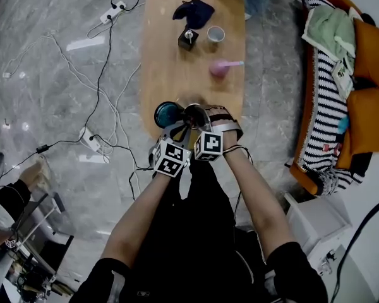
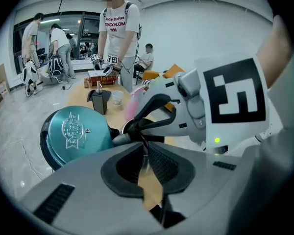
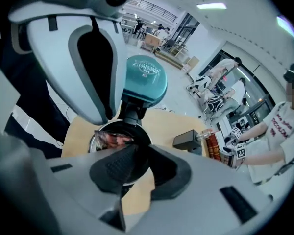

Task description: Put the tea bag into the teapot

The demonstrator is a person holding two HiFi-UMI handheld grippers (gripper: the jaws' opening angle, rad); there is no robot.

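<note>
The metal teapot [image 1: 194, 113] stands at the near end of the wooden table [image 1: 177, 62], its teal lid [image 1: 167, 114] tipped up to the left. In the right gripper view a reddish-brown tea bag [image 3: 112, 139] lies inside the pot's mouth, free of both pads. My right gripper [image 3: 143, 151] hangs just above the opening with its jaws open and empty. My left gripper [image 2: 144, 148] is at the pot's rim beside the lid [image 2: 76, 133], its jaws closed on a thin metal part there. In the head view the marker cubes hide both sets of fingertips.
Farther along the table are a black box [image 1: 187, 38], a white cup [image 1: 215, 35], a pink item [image 1: 220, 68] and a dark blue cloth [image 1: 194, 11]. Cables and a power strip [image 1: 91, 141] lie on the floor to the left. A sofa [image 1: 331, 93] stands to the right. A person [image 2: 120, 28] stands at the far end.
</note>
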